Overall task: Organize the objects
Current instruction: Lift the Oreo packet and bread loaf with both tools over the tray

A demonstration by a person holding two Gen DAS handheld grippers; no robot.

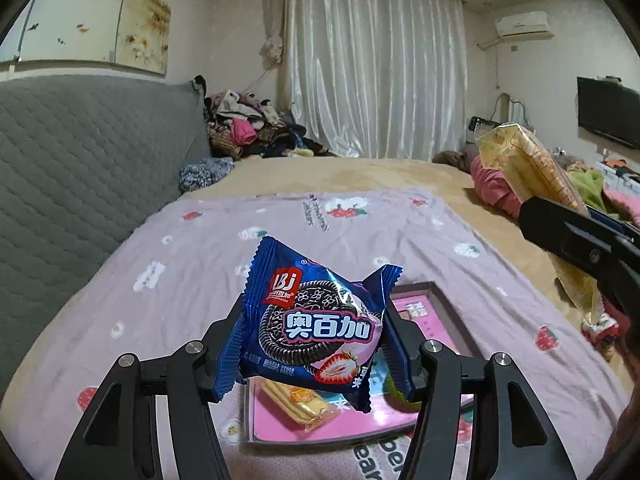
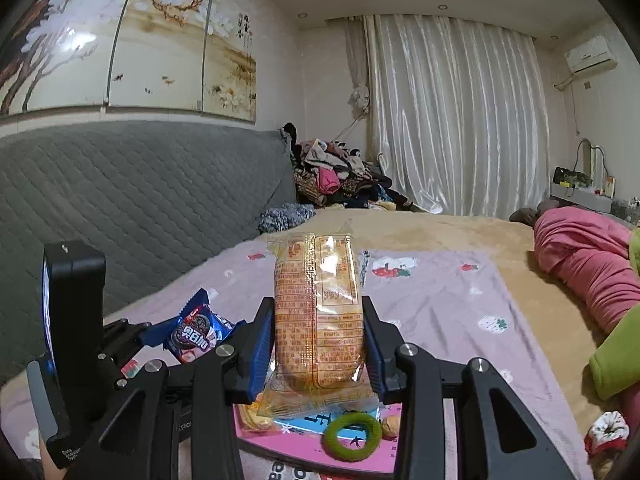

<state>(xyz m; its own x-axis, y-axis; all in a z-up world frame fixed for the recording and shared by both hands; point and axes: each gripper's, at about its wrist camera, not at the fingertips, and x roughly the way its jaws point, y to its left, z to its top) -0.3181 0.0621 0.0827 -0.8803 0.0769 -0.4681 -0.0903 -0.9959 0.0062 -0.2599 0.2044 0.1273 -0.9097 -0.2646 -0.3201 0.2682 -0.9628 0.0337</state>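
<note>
My left gripper (image 1: 314, 334) is shut on a blue cookie packet (image 1: 316, 326) with a strawberry picture, held above a pink box (image 1: 436, 312) on the bed. In the right wrist view the same blue cookie packet (image 2: 200, 332) shows at the left, in the left gripper (image 2: 192, 334). My right gripper (image 2: 318, 344) is shut on a tall yellow wafer packet (image 2: 320, 312), upright between the blue pads. From the left wrist view that yellow wafer packet (image 1: 528, 172) hangs at the right. The pink box (image 2: 304, 446) holds a green ring (image 2: 352, 436), a walnut (image 2: 390, 426) and another yellow packet (image 1: 300, 402).
A lilac strawberry-print sheet (image 1: 192, 280) covers the near part of the bed, on a tan blanket (image 1: 360, 172). A grey quilted headboard (image 1: 80, 168) rises at the left. Clothes are piled in the far corner (image 1: 248, 124). Pink bedding (image 2: 588, 264) and a green cushion (image 2: 616, 356) lie at the right.
</note>
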